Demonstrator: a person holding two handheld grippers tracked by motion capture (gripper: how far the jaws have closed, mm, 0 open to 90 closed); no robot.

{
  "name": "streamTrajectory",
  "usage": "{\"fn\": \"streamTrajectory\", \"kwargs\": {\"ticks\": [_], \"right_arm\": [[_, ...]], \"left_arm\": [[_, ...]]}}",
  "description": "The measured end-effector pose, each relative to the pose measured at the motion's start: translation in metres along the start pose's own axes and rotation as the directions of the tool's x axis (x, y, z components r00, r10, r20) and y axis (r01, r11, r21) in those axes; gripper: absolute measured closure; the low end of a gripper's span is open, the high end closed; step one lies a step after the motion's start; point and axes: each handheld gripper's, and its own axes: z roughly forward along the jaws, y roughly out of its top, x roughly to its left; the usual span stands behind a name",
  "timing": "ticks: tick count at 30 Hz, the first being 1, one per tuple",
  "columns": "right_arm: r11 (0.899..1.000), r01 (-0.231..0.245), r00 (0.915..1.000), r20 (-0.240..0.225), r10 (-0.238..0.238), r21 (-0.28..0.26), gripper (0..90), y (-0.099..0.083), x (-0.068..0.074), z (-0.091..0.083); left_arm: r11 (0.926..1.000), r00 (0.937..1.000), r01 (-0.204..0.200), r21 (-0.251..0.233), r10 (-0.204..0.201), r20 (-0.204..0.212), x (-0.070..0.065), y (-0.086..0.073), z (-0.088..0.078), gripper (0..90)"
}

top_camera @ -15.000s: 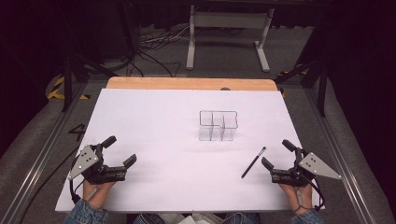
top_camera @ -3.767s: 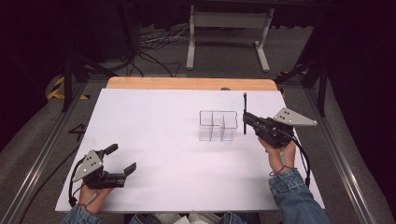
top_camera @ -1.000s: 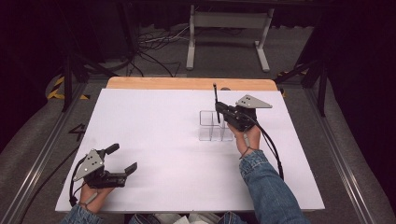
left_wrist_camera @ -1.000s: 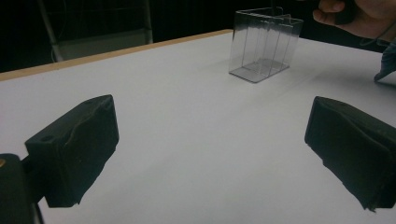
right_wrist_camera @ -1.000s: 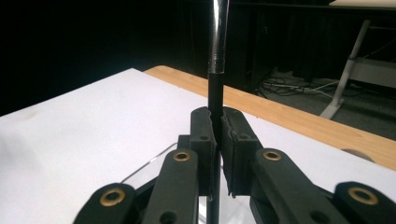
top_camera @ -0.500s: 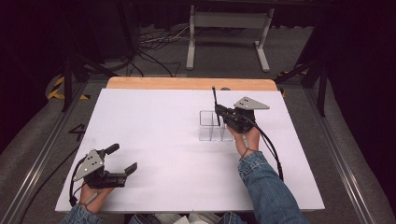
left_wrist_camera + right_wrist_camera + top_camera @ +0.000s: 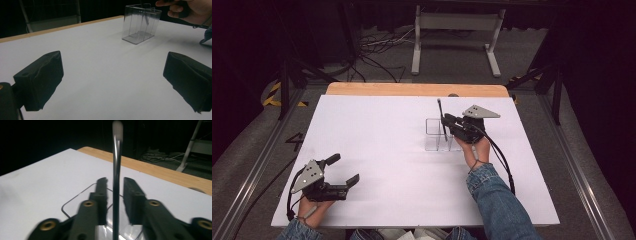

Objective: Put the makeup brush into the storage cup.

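The thin black pen with a pale tip [image 7: 116, 182] that you were working with looked light, stiff and smooth, so I judged it apt to slip or tip if pinched near an end; the middle of its shaft seemed the best place to hold it, and that is where your right gripper [image 7: 115, 192] had it framed. It stood nearly upright with its lower end down in the small clear plastic divided holder [image 7: 439, 135], toward the far right of the white table top [image 7: 377, 150]. The holder looked light and rigid, likely to skid or topple if the pen were pushed sideways against its thin walls. In the right gripper view a narrow gap showed on each side of the shaft: the jaws had just been opening, the pen stood between them, and the pads no longer pressed on it, so it rested on the holder alone. Your left gripper [image 7: 343, 170] lay at the near left of the table, well apart from the holder, its jaws spread wide with nothing between them, as its own view showed by the two black pads [image 7: 40, 80] standing far apart.
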Motion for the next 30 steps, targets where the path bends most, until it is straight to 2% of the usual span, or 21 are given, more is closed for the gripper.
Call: {"fn": "streamTrajectory", "kwargs": {"ticks": [2,5,6,9,16,21,30], "right_arm": [[1.000,-0.003,0.9998,-0.019,0.003,-0.023,51.4,0.002,0.001,-0.003],[0.997,0.032,0.9992,-0.023,-0.034,-0.070,33.9,0.008,0.004,-0.011],[0.997,0.032,0.9992,-0.023,-0.034,-0.070,33.9,0.008,0.004,-0.011],[0.995,0.024,0.9986,-0.044,-0.028,-0.093,22.9,0.011,0.003,-0.018],[0.993,0.030,0.9948,-0.093,-0.041,-0.110,4.5,0.016,-0.002,-0.040],[0.992,0.029,0.9900,-0.133,-0.045,-0.121,0.5,0.013,-0.006,-0.059],[0.988,0.062,0.9910,-0.109,-0.077,-0.140,0.2,0.003,-0.013,-0.089]], "left_arm": [[1.0000,1.0000,0.001,0.001,-0.001,0.000,0.000,0.000,0.000,3.5],[1.0000,1.0000,-0.001,0.004,0.001,0.004,-0.001,-0.001,0.002,3.5],[1.0000,1.0000,-0.001,0.004,0.001,0.004,-0.001,-0.001,0.002,3.5],[1.0000,1.0000,0.001,0.005,-0.001,0.008,-0.001,-0.001,0.002,3.5],[0.9999,0.9999,0.003,0.015,-0.003,0.014,0.000,-0.001,0.002,3.5],[0.9999,0.9998,0.009,0.011,-0.009,0.019,0.001,0.000,0.003,3.5],[0.9996,0.9987,0.029,0.006,-0.029,0.041,0.001,0.001,0.004,3.0]]}}
